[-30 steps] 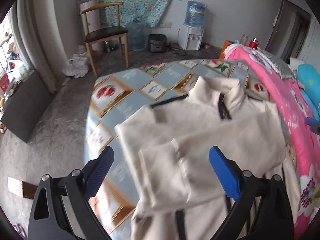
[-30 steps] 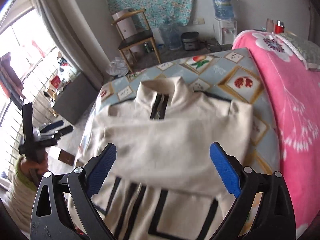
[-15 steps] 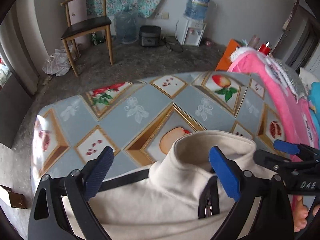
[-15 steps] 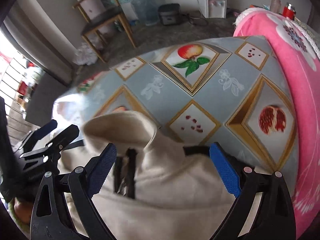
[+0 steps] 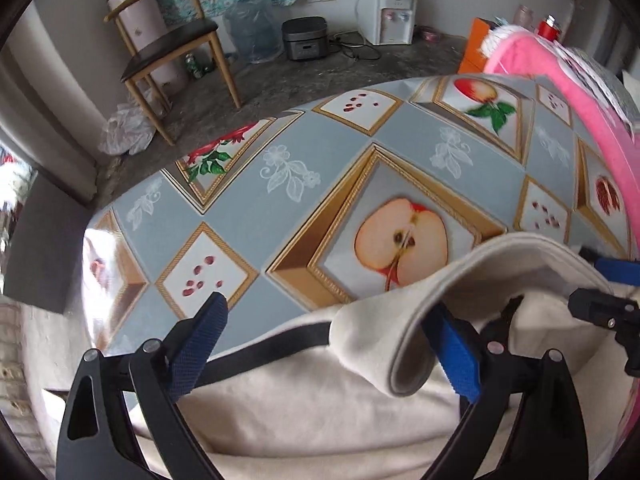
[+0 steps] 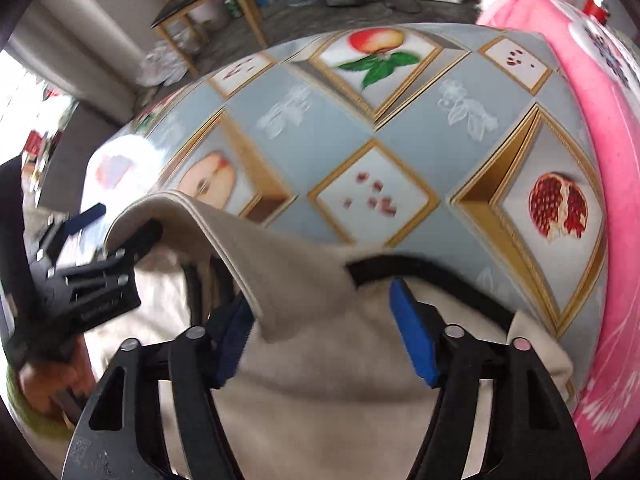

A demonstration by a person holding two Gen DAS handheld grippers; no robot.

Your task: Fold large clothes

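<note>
A cream jacket (image 5: 320,408) with black trim and a standing collar (image 5: 452,276) lies on the fruit-patterned table (image 5: 280,208). My left gripper (image 5: 332,352) is open, low over the jacket's left shoulder seam, its right pad just under the collar's left end. My right gripper (image 6: 324,340) is open too, straddling the right side of the collar (image 6: 248,248) and the shoulder cloth (image 6: 332,408). Each gripper shows in the other's view: the right one (image 5: 604,300) and the left one (image 6: 88,268).
A pink blanket (image 5: 560,72) borders the table on the right. Beyond the far table edge are a wooden chair (image 5: 176,44), water jugs, a rice cooker (image 5: 306,38) and a water dispenser (image 5: 390,16) on the floor.
Both grippers have come down and forward from above the jacket's body to its collar and shoulders. Their jaws stay open; the right gripper's have narrowed somewhat.
</note>
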